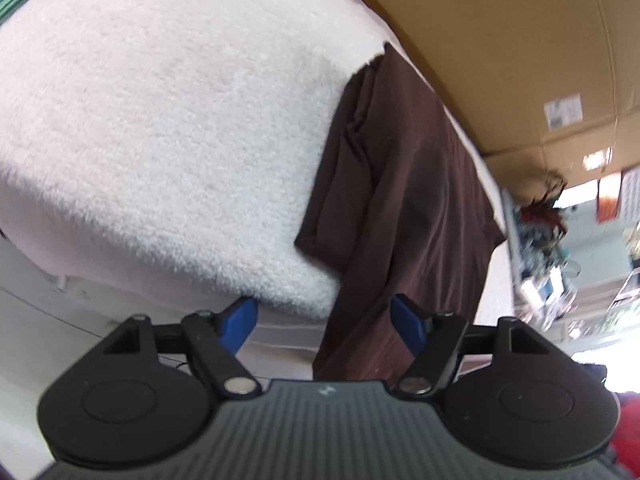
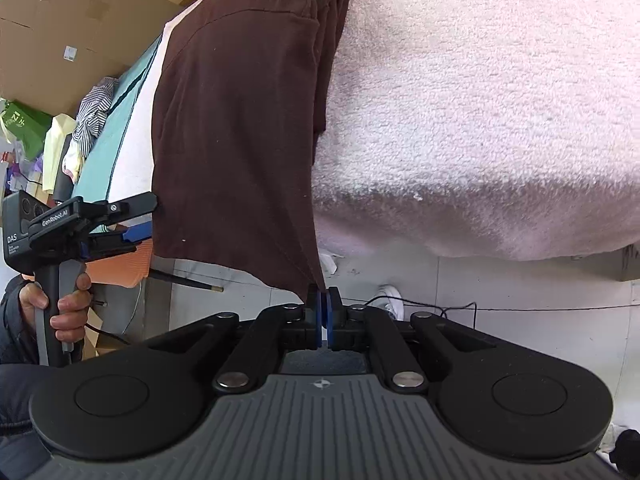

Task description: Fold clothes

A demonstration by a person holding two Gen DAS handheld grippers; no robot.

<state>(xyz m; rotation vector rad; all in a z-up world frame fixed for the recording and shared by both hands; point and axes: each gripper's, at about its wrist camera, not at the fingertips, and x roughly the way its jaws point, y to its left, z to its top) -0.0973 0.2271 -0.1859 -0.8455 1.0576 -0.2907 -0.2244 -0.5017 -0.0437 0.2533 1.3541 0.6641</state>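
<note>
A dark brown garment [image 2: 236, 120] lies on a white fleece-covered surface [image 2: 480, 100] and hangs over its near edge. My right gripper [image 2: 323, 304] is shut on the garment's lower right corner. In the left wrist view the same brown garment [image 1: 404, 184] drapes off the fleece surface [image 1: 160, 120]. My left gripper [image 1: 326, 324] is open, its blue pads [image 1: 240, 320] wide apart, with the hanging cloth between them and nearer the right pad. The left gripper also shows in the right wrist view [image 2: 140, 222], held by a hand beside the garment's left edge.
A large cardboard box [image 1: 500, 32] stands behind the surface. A teal cloth [image 2: 108, 132], a striped garment [image 2: 94, 114], a yellow one [image 2: 56, 148] and an orange one [image 2: 120, 266] lie at the left. Cables [image 2: 480, 308] run across the tiled floor below.
</note>
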